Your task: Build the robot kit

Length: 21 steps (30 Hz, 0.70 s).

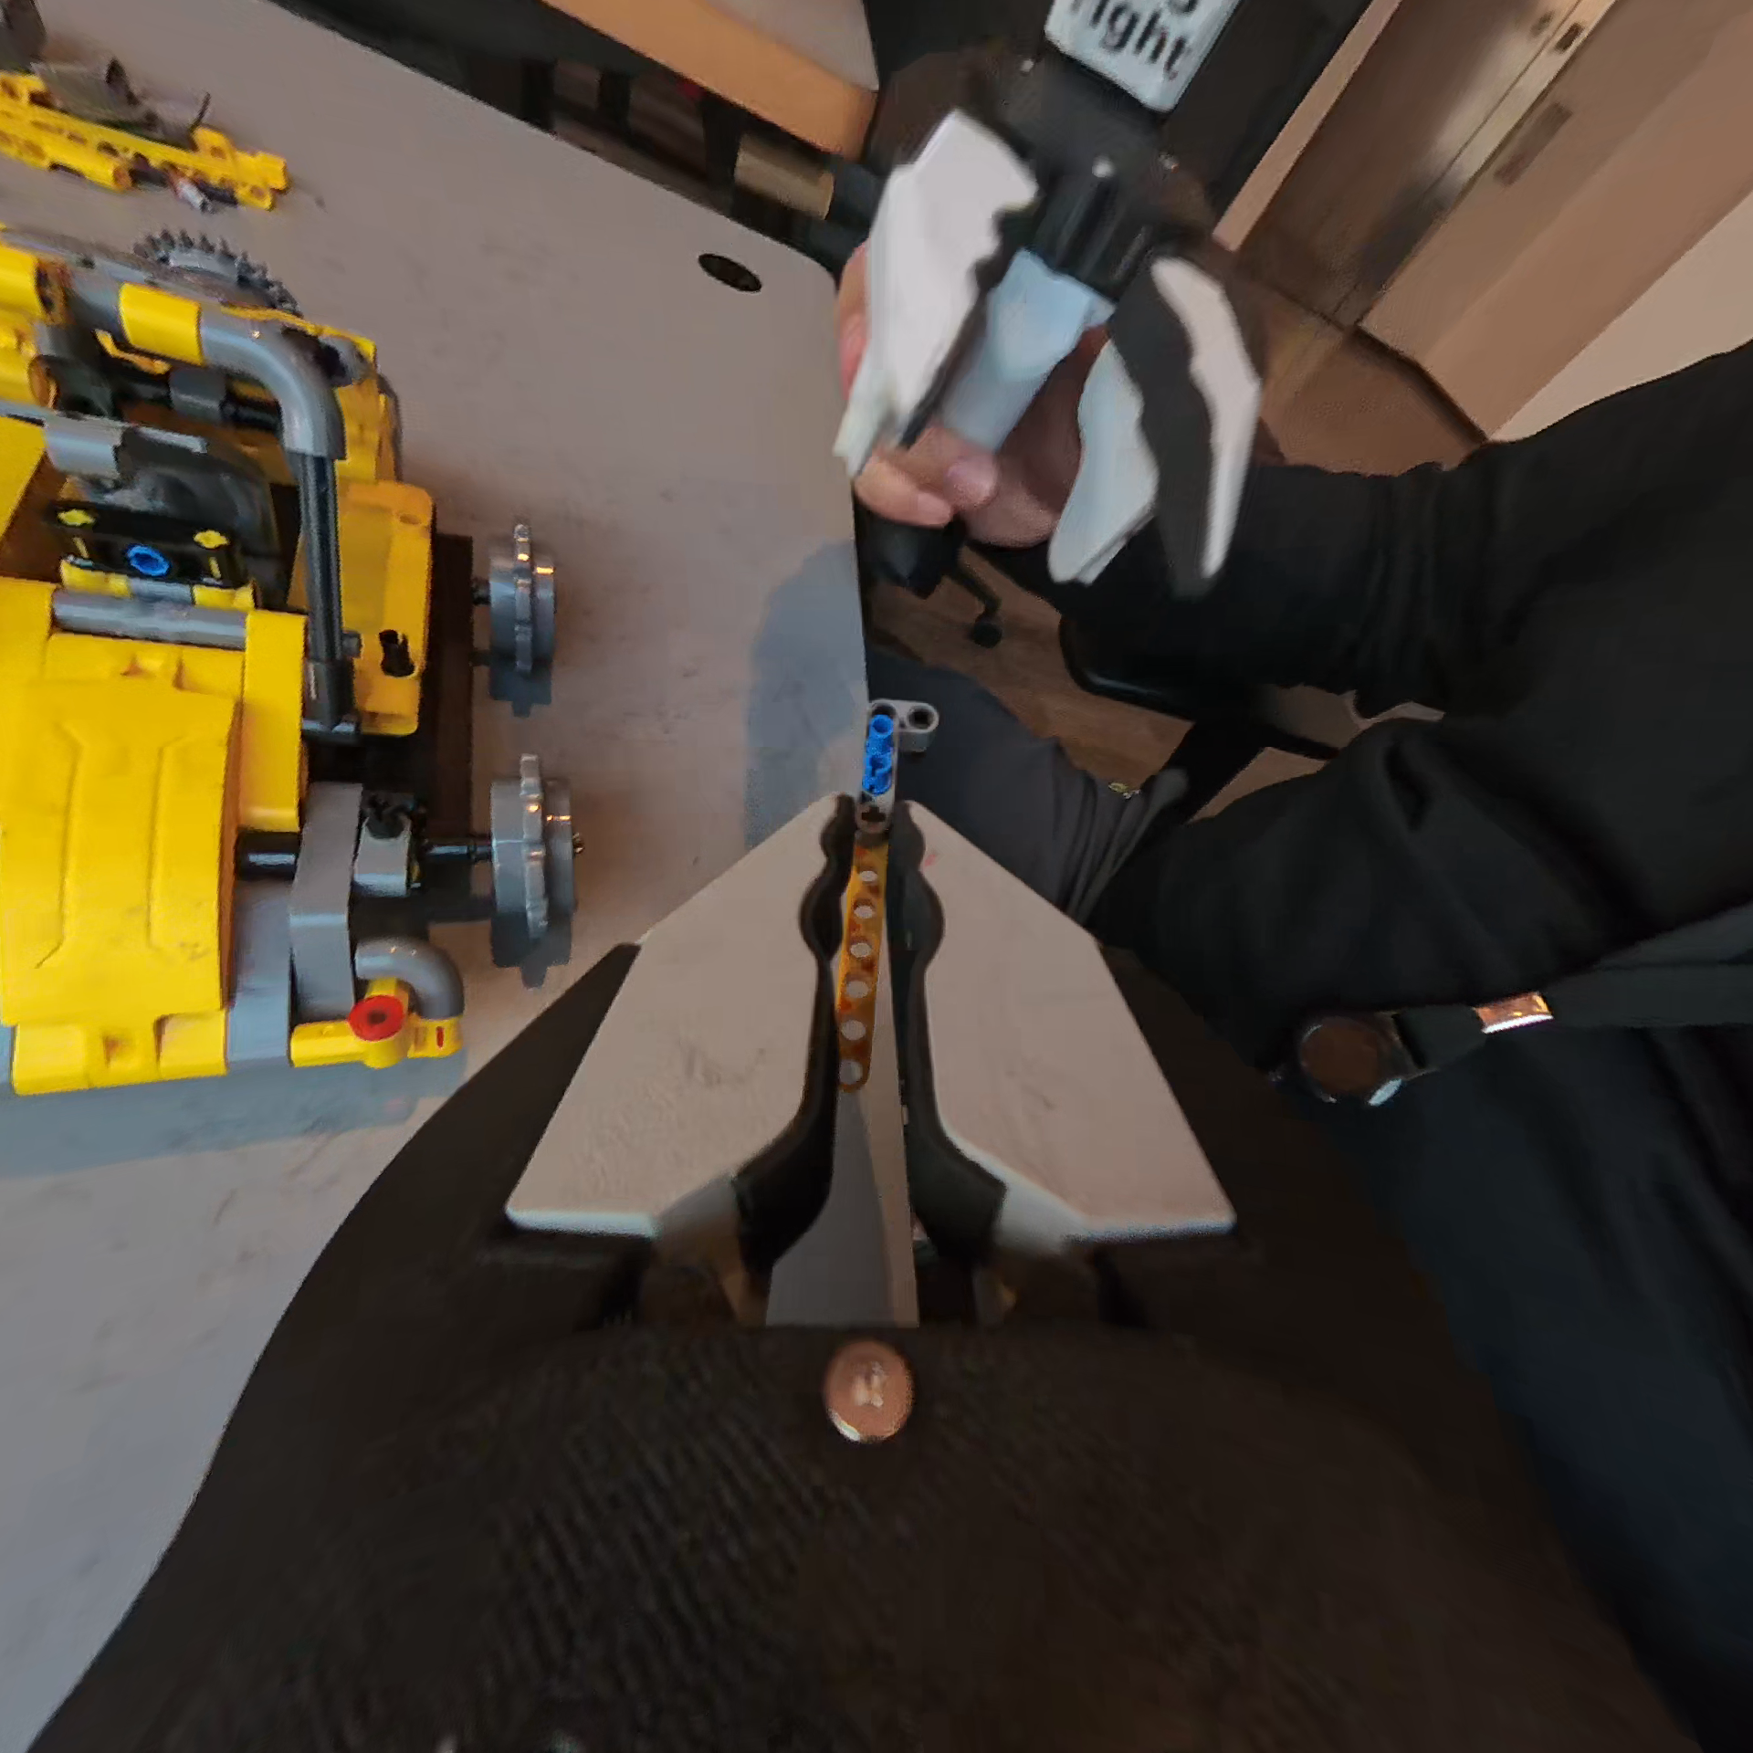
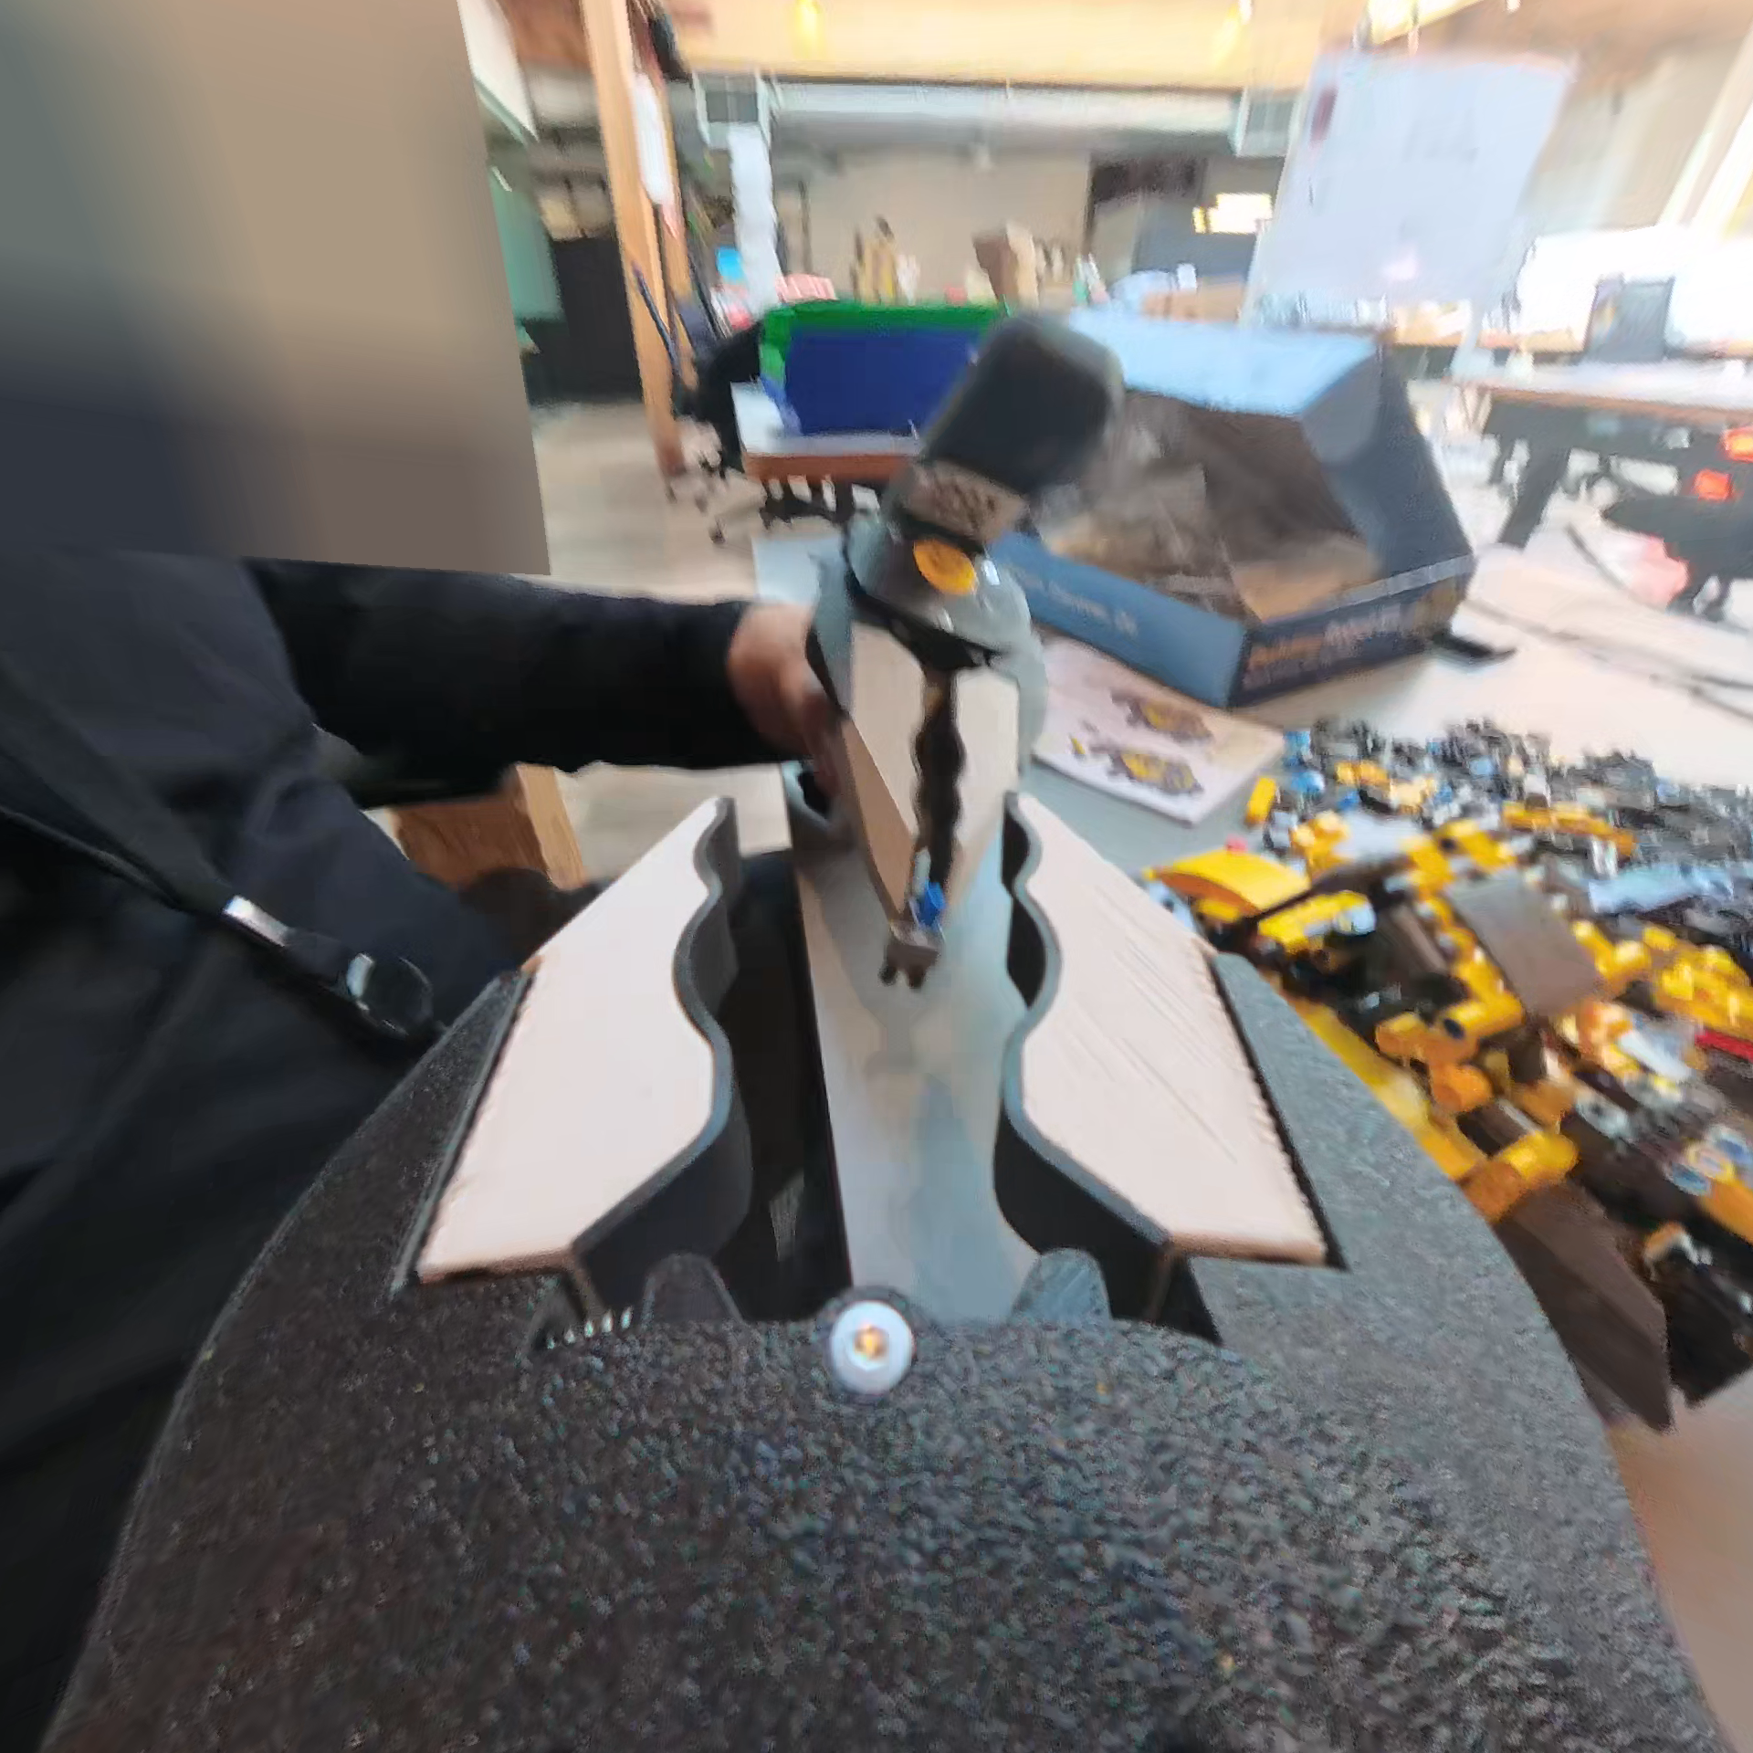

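**Left claw clamped on a small beam; right claw spread and empty**

Left wrist view: the left claw (image 1: 873, 825) is closed on a thin orange beam with holes (image 1: 861, 949), held edge-on between the fingers. A blue pin (image 1: 879, 754) and a grey corner piece (image 1: 906, 719) project past the fingertips, beyond the desk (image 1: 617, 398) edge. Left of the beam, a large yellow and grey toy vehicle (image 1: 209, 711) stands on the desk, cut off by the frame edge. Loose yellow beams (image 1: 133, 156) lie beyond the vehicle. The right claw (image 1: 996, 493) appears above the beam, blurred, gripped by a hand (image 1: 958, 474); a white label sits on its body.

Right wrist view only: the right claw (image 2: 873, 835) has its fingers well apart with nothing between them. The left claw (image 2: 915, 939) hangs just ahead, tips pointing down, with the blue pin (image 2: 931, 901) at its end; the orange beam cannot be made out here. Right of the left claw, a heap of yellow and black bricks (image 2: 1480, 949) covers the desk (image 2: 1404, 692). Beyond the heap lie an instruction booklet (image 2: 1138, 740) and an open dark blue box (image 2: 1262, 531) with printed sides.

Both views are motion-blurred around the far claw. A blurred patch fills the upper left of the right wrist view.
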{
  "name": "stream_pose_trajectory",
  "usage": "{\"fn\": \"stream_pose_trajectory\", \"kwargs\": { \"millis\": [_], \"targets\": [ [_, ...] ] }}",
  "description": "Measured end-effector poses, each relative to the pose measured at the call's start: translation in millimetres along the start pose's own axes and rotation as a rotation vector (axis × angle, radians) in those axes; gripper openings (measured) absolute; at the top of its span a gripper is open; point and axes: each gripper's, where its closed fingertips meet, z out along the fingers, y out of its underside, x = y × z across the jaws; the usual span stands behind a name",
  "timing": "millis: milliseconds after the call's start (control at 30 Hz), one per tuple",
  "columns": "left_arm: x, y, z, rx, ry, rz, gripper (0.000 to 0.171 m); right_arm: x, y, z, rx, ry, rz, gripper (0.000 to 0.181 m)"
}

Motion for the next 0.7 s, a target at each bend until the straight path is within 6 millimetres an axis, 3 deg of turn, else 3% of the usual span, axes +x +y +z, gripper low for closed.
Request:
{"fn": "stream_pose_trajectory", "kwargs": {
  "millis": [67, 133, 200, 300, 333, 467, 600, 700],
  "targets": [
    [0.7, 1.3, 0.1, -0.009, 0.001, -0.015, 0.005, 3.5, 19.8, 7.6, -0.103, 0.025, 0.026, 0.056],
    [-1.2, 6.3, 1.3, -0.036, -0.016, -0.023, 0.005, 10.3, 40.2, 13.2, -0.209, 0.072, 0.042, 0.035],
    [-1.7, 9.2, 2.7, -0.051, -0.049, 0.015, 0.005, 13.7, 58.3, 17.5, -0.311, 0.091, 0.069, 0.033],
    [-1.6, 13.5, 5.1, -0.087, -0.115, 0.131, 0.005, 8.4, 74.2, 23.7, -0.410, 0.064, 0.097, 0.032],
    [-2.5, 14.5, 5.4, -0.096, -0.148, 0.178, 0.004, 7.8, 77.7, 24.7, -0.436, 0.063, 0.085, 0.020],
    [-4.0, 17.4, 2.7, -0.118, -0.294, 0.382, 0.004, 7.4, 78.6, 28.3, -0.448, 0.095, -0.096, 0.016],
    [-9.4, 18.8, -6.0, -0.144, -0.468, 0.558, 0.023, 4.0, 57.8, 32.4, -0.382, 0.207, -0.526, 0.016],
    [-8.6, 19.9, -7.1, -0.146, -0.510, 0.651, 0.018, 1.3, 50.5, 38.0, -0.410, 0.269, -0.754, 0.016]
  ]
}}
